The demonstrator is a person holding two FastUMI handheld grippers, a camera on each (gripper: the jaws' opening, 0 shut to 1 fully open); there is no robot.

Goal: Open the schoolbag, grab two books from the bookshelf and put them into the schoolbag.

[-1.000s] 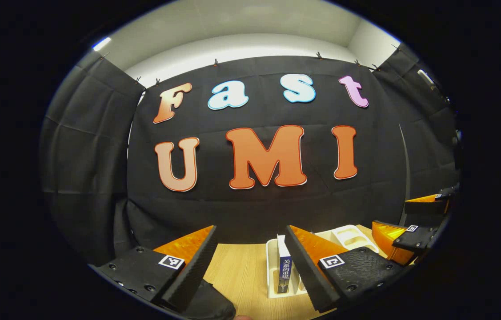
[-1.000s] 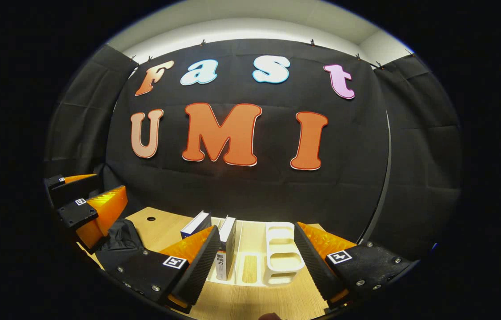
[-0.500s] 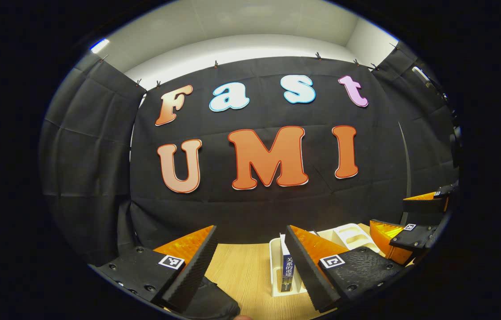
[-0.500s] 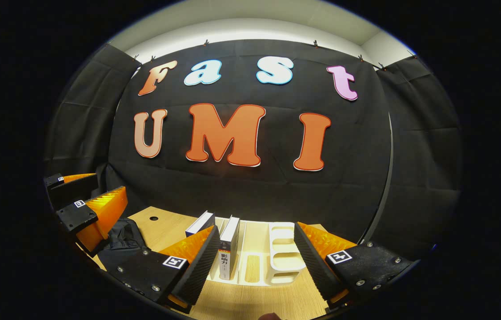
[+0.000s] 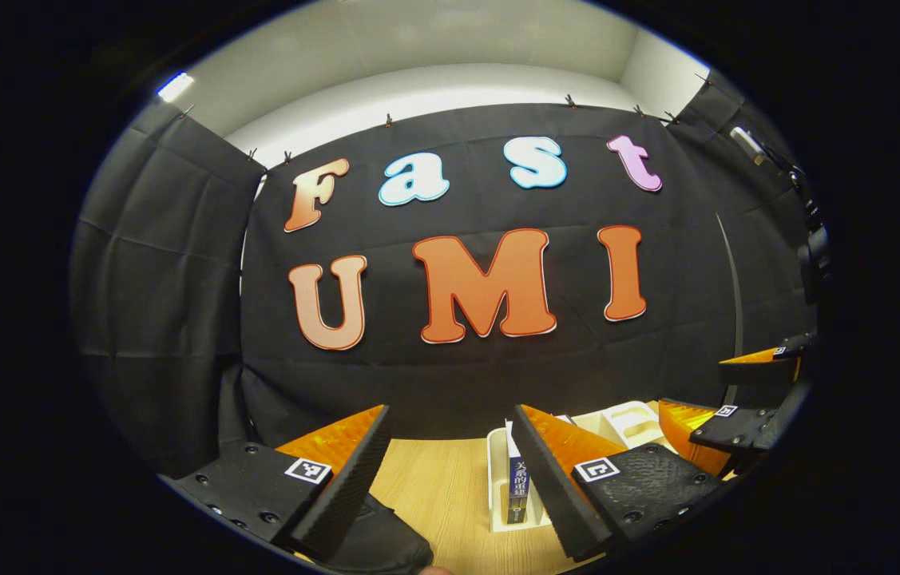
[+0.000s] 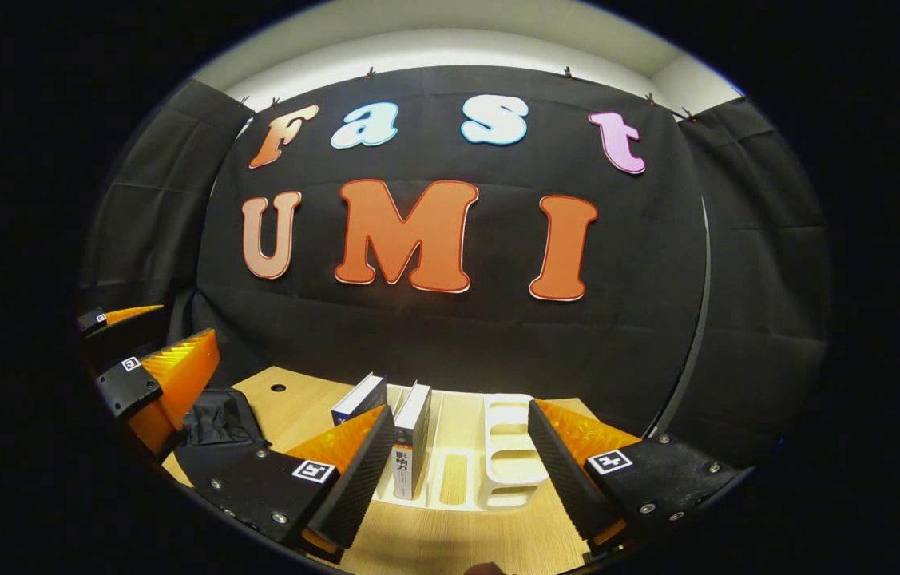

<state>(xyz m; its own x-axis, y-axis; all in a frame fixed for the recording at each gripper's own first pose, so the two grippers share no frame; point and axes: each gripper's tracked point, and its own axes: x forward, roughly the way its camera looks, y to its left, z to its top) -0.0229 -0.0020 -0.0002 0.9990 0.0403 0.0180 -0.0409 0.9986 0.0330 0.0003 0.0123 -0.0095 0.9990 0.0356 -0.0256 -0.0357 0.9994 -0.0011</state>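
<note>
**Booth table — both grippers raised, nothing held**

- Left gripper: fingers spread wide, empty. It is held level above the near edge of the table, facing the wall.
- Right gripper: fingers likewise apart, empty, level, facing the wall.
- Schoolbag: dark fabric, slumped on the table at the left, below the left gripper. Whether its zip is undone cannot be told from here.
- Bookshelf: a white slotted rack standing on the table straight ahead of the right gripper, just beyond its fingertips.
- Books: two stand upright in the rack's left slots, spines toward the grippers, long axis vertical — the nearer book just beside the right gripper's left finger, the farther book leaning a little behind it.
- Judgement: the bag lies nearest the left gripper and the books nearest the right. Opening the bag looks like the step in hand; a book grasp would need the right gripper to shift left so its fingers straddle a spine.
</note>
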